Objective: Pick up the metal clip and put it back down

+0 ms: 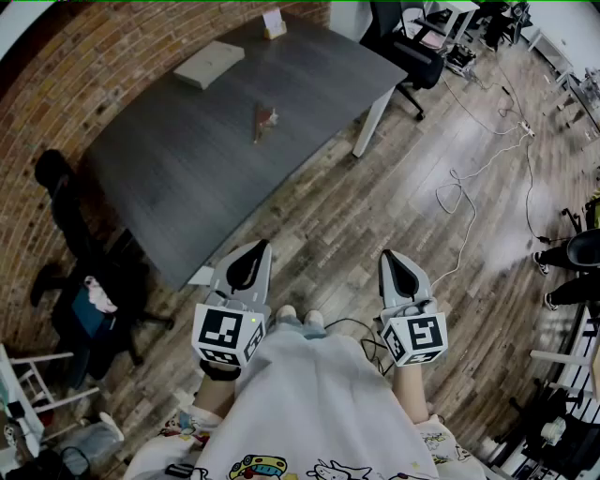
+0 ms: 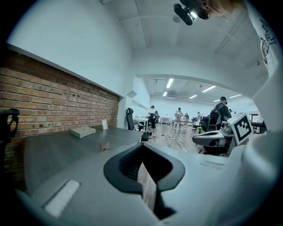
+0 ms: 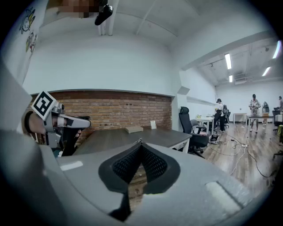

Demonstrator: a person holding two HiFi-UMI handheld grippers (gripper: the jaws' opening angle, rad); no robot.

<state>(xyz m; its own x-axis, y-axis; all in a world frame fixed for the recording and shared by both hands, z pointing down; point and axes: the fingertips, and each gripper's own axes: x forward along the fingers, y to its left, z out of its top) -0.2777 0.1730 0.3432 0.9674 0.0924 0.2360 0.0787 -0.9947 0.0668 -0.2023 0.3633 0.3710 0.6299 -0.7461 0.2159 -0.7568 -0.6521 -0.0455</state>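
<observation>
The metal clip (image 1: pixel 263 119) is a small brownish piece lying near the middle of the dark grey table (image 1: pixel 178 178). It also shows small and far off in the left gripper view (image 2: pixel 105 146), and just over the jaw tips in the right gripper view (image 3: pixel 138 141). My left gripper (image 1: pixel 251 253) hangs over the wooden floor just short of the table's near edge, shut and empty (image 2: pixel 142 146). My right gripper (image 1: pixel 395 259) is level with it further right, over the floor, also shut with nothing in it (image 3: pixel 140 145). Both are well away from the clip.
A flat white box (image 1: pixel 208 64) and a small card stand (image 1: pixel 274 23) sit at the table's far end by the brick wall (image 1: pixel 112 56). Black office chairs stand at the far right corner (image 1: pixel 412 56) and at the left (image 1: pixel 66 216). Cables (image 1: pixel 469 187) trail over the floor.
</observation>
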